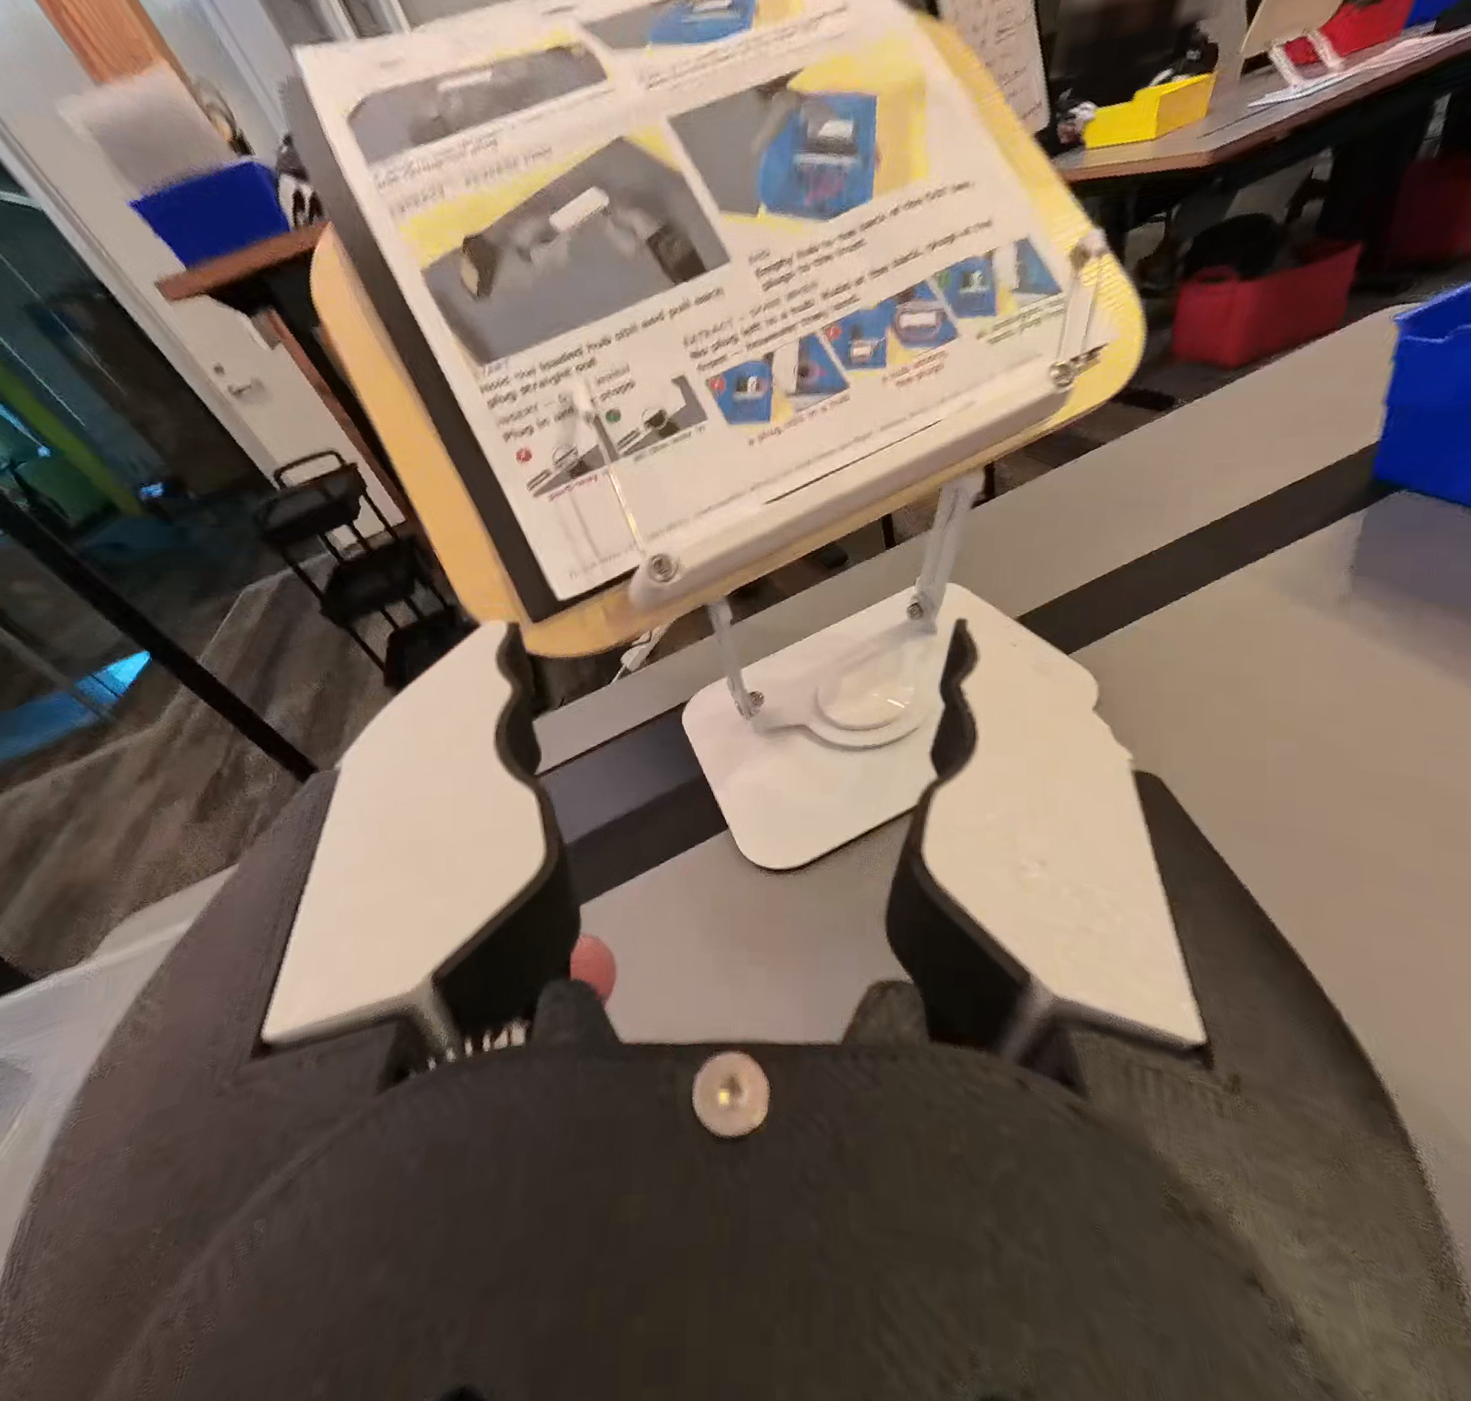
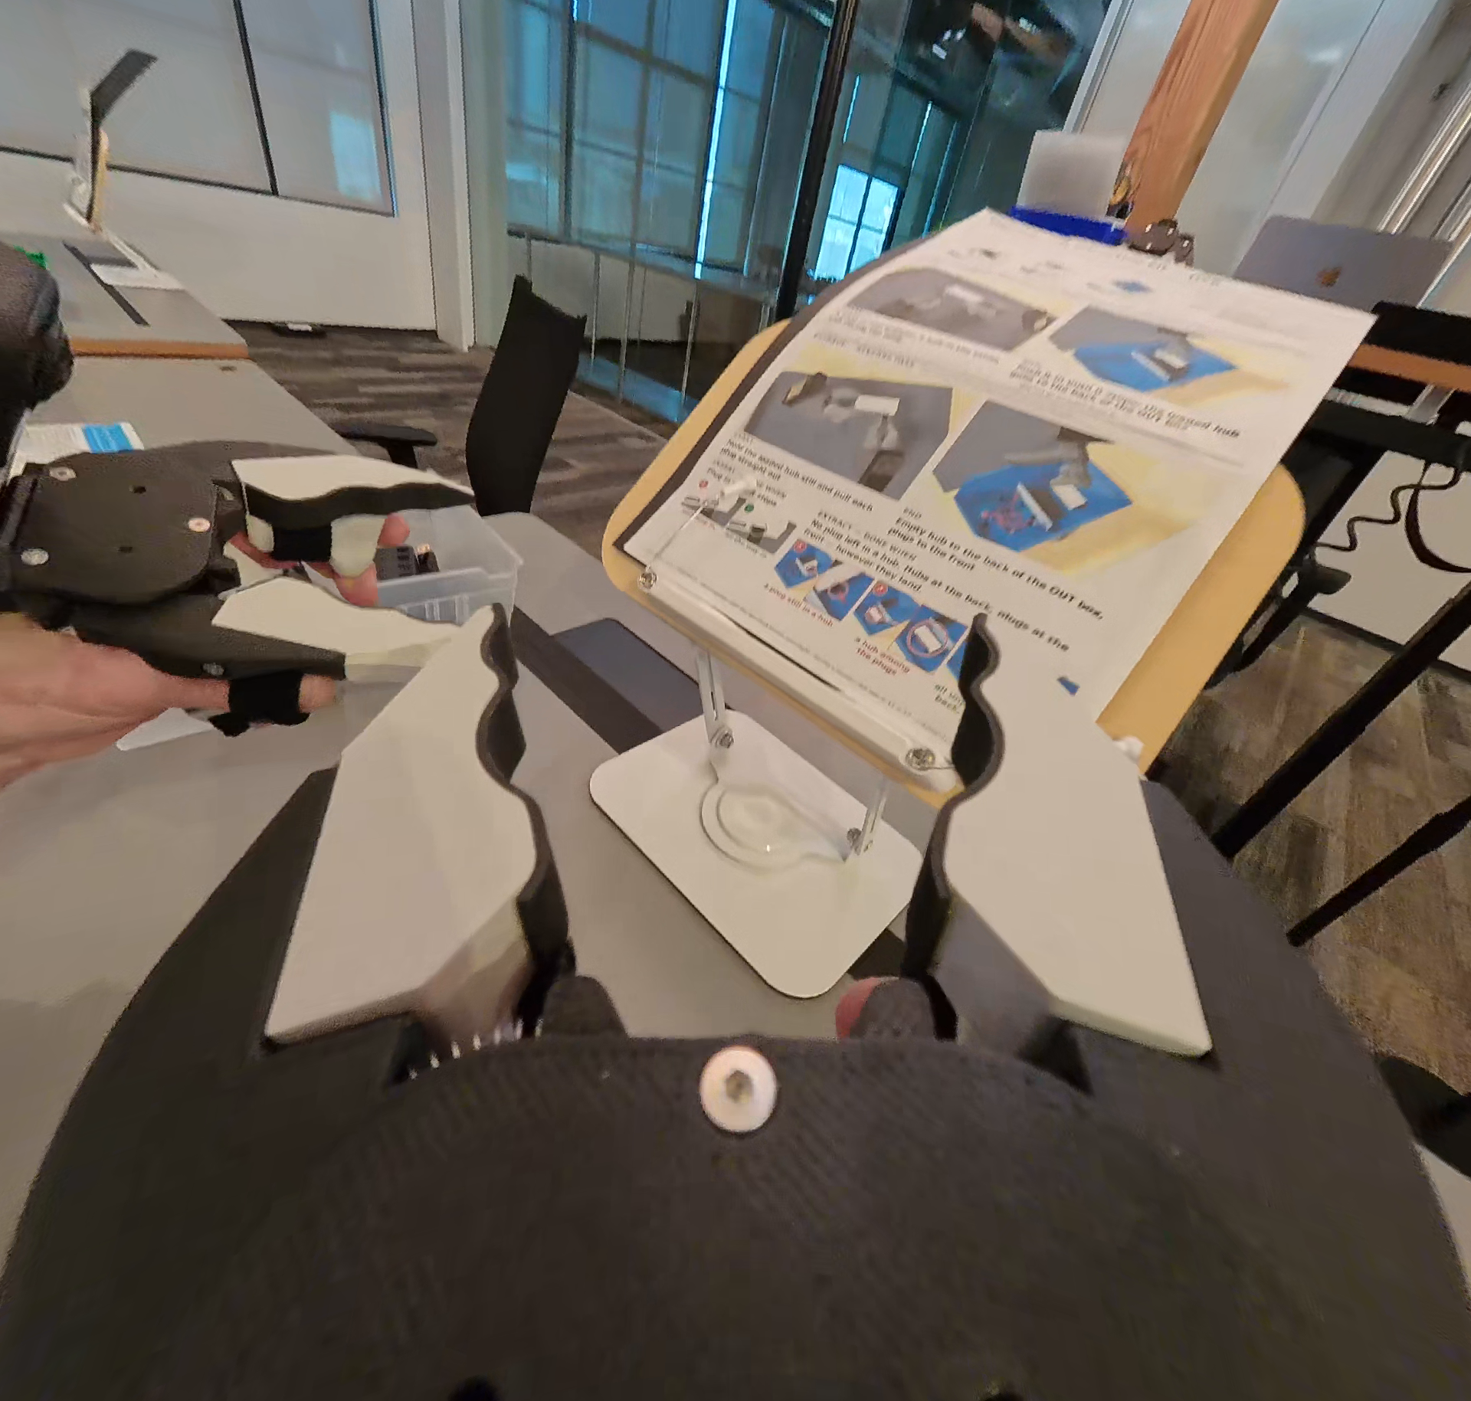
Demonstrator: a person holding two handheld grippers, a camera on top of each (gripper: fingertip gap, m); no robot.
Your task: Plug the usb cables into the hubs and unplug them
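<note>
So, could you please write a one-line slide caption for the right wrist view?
Open right gripper faces an instruction sheet on a white stand; left gripper open beside it.

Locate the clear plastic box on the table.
In the right wrist view, the clear box sits at left, just beyond the left gripper and left of the stand.

stand base point(image 2: 804, 925): glossy white metal | sheet point(image 2: 995, 440): paper | table point(image 2: 159, 829): matt grey
</note>
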